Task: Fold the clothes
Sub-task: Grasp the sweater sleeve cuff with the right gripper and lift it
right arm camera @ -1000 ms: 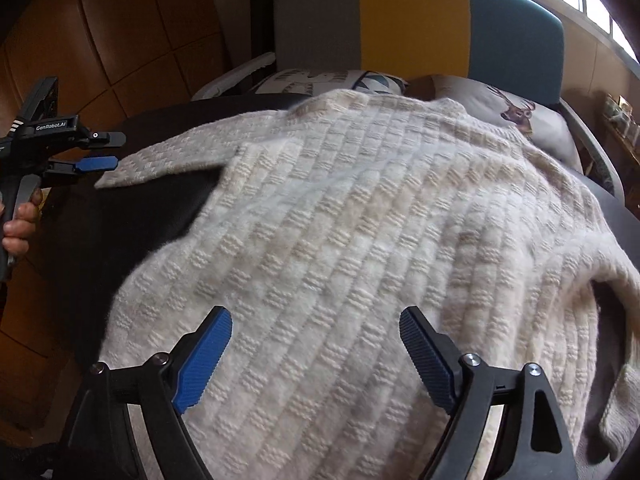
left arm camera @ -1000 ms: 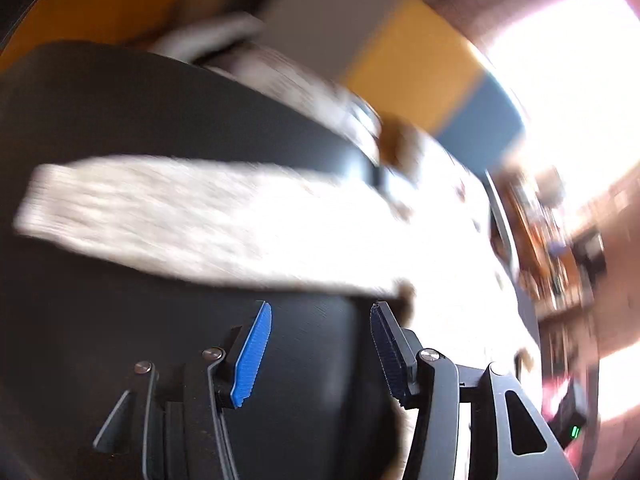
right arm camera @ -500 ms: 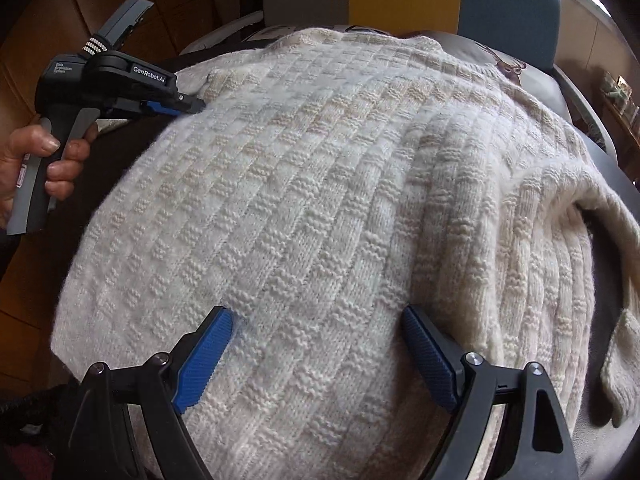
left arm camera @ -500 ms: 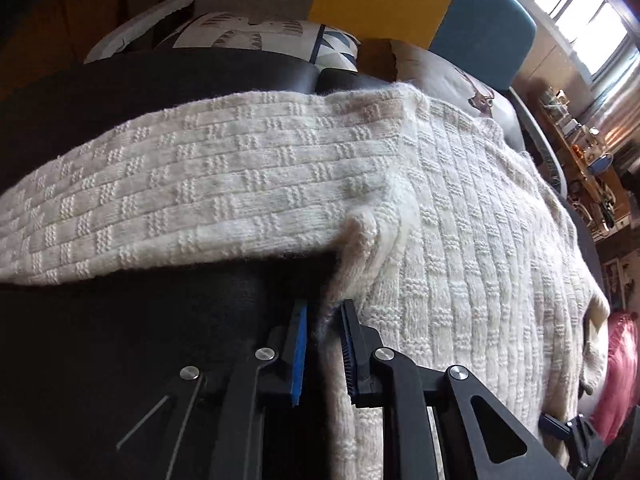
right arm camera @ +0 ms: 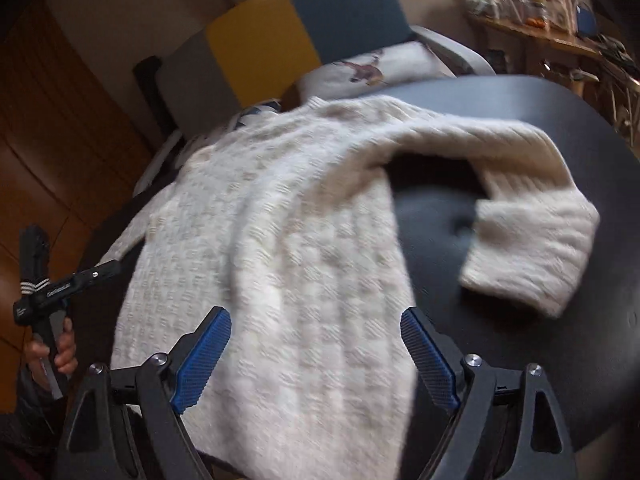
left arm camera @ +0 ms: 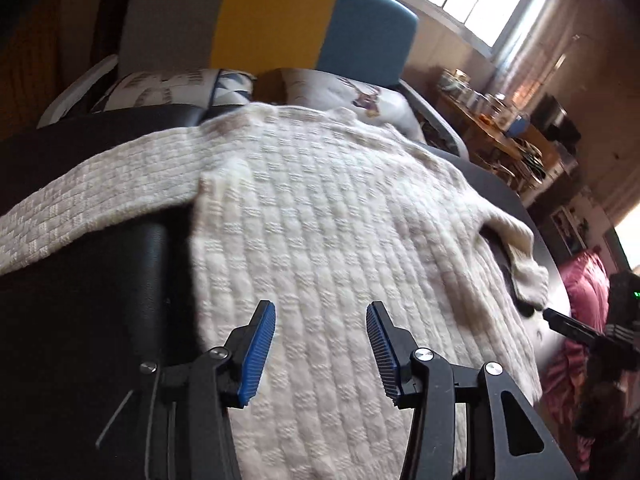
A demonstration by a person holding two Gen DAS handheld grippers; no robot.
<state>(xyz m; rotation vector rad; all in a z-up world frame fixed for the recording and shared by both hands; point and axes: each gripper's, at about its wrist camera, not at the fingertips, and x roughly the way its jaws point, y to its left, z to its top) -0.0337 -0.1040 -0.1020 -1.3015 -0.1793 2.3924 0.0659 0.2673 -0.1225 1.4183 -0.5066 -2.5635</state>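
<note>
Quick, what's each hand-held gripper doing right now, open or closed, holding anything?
Left hand-held gripper: open, empty, above the cream knitted sweater.
Right hand-held gripper: open, empty, above it.

Both wrist views close above sweater (left arm camera: 340, 240), facing sofa (right arm camera: 320, 24)

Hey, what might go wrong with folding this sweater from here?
The right sleeve is doubled back on itself, so folding now could trap a lump. The left sleeve trails toward the table edge and might drag the sweater off. Both grippers are open.
</note>
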